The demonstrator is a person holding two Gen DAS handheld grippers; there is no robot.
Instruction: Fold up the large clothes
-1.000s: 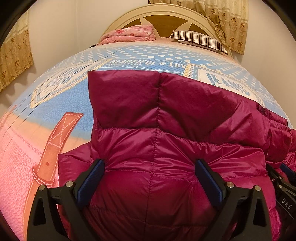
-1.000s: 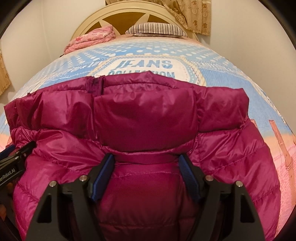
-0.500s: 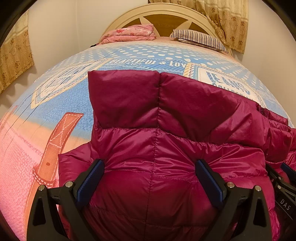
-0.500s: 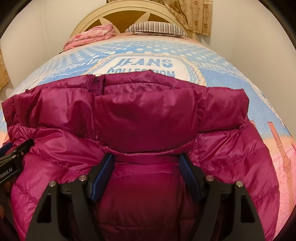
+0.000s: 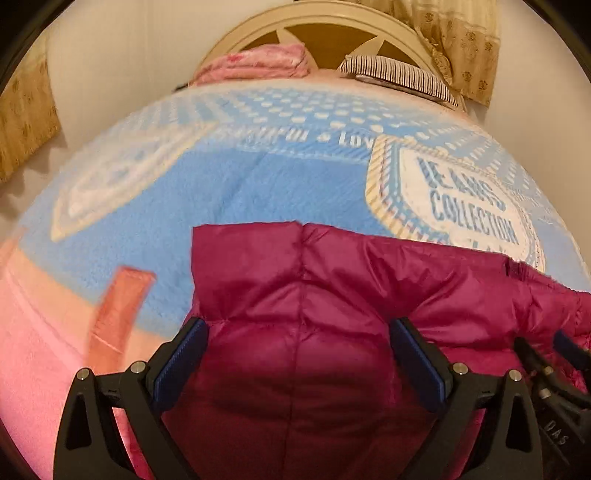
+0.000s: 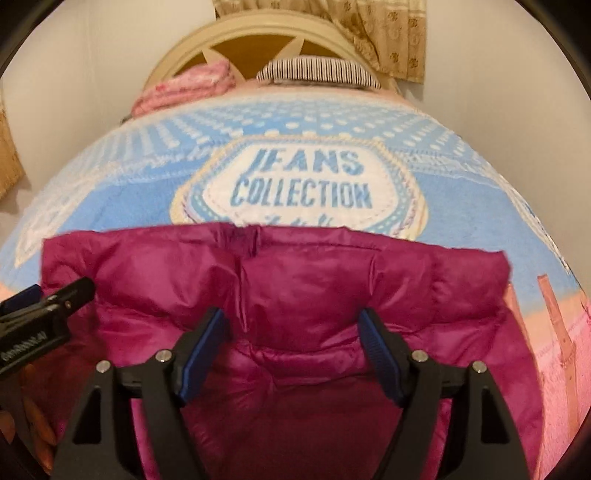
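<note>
Magenta jacket (image 5: 332, 295) lies on the bed, on the blue blanket (image 5: 277, 184); versus half a second ago its far edge sits lower in both views, so more blanket and the "JEANS COLLECTION" patch (image 6: 301, 188) show. Background now blurred. Left gripper (image 5: 297, 354): jaws spread wide, padded fabric bulging between them; no clamping visible. Right gripper (image 6: 295, 350): same, jaws apart over the jacket. Pink bedding (image 5: 258, 64) and striped pillow (image 6: 317, 70) rest by the headboard (image 6: 258, 33). Curtain (image 5: 454, 48) hangs behind.
</note>
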